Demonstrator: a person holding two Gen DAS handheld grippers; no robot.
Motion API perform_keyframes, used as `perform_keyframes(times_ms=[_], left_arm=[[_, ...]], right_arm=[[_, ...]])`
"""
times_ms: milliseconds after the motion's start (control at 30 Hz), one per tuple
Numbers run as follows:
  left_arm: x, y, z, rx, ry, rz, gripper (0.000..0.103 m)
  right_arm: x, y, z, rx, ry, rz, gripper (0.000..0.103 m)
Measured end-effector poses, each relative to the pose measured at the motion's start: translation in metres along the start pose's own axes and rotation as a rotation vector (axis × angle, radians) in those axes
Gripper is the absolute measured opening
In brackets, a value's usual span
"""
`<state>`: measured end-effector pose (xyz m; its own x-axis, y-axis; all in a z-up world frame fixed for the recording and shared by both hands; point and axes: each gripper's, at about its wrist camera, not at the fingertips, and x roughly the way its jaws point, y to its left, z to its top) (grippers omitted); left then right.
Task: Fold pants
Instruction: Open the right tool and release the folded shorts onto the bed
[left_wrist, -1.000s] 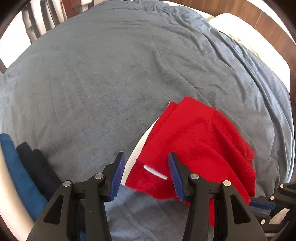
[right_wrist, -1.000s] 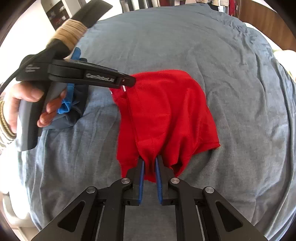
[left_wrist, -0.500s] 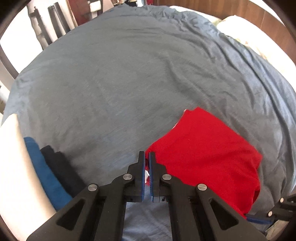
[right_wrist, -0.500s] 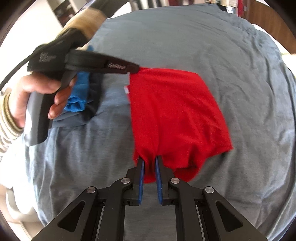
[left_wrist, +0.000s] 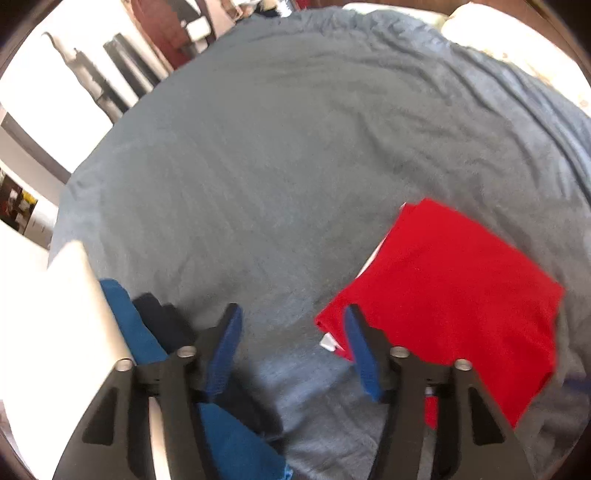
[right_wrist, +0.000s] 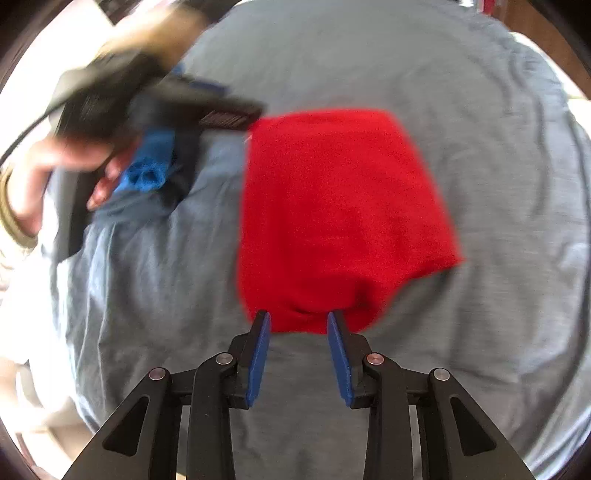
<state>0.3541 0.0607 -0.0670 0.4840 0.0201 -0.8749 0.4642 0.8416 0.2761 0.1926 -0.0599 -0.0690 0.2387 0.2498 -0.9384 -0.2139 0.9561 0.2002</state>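
The red pants (right_wrist: 340, 214) lie folded into a rough rectangle on the bed (right_wrist: 498, 184), flat on its grey-blue cover, toward the near edge and well short of the far one. A small white label (left_wrist: 328, 341) sticks out at the corner nearest my left fingers.

My right gripper (right_wrist: 298, 318) points down at the near hem of the pants. Its blue fingers (right_wrist: 258, 354) have just been opening and now stand apart, one on each side of a bunched bit of the hem; the cloth sits between the tips, but the pads do not press on it.

My left gripper (left_wrist: 291, 317) hangs over the bed cover beside the labelled corner. Its fingers (left_wrist: 364, 354) have also just been opening and stand wide apart with only bare cover between them; the right-hand finger overlaps the red edge in the left wrist view, and I cannot tell whether it touches. From the right wrist view the same gripper (right_wrist: 236, 114) is blurred, with my hand (right_wrist: 70, 166) around its handle and a striped cuff (right_wrist: 14, 225) at the wrist.

Beyond the left side of the pants, at the bed's side edge, lies a pile of folded clothes (left_wrist: 147, 332), one blue and one dark. A white pillow (left_wrist: 517, 40) sits at the far corner.
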Motion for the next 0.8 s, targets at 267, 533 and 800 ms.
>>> perform_keyframes(times_ms=[267, 533, 800], left_arm=[[0.006, -0.008, 0.049, 0.166, -0.070, -0.228, 0.058], [0.046, -0.053, 0.096, 0.284, 0.006, -0.461, 0.037], [0.078, -0.076, 0.100, 0.320, 0.105, -0.497, 0.020]], right_arm=[[-0.024, -0.072, 0.004, 0.376, -0.183, -0.096, 0.044], [0.003, -0.095, 0.005, 0.532, -0.174, -0.070, 0.044], [0.016, -0.113, 0.005, 0.604, -0.171, -0.046, 0.044]])
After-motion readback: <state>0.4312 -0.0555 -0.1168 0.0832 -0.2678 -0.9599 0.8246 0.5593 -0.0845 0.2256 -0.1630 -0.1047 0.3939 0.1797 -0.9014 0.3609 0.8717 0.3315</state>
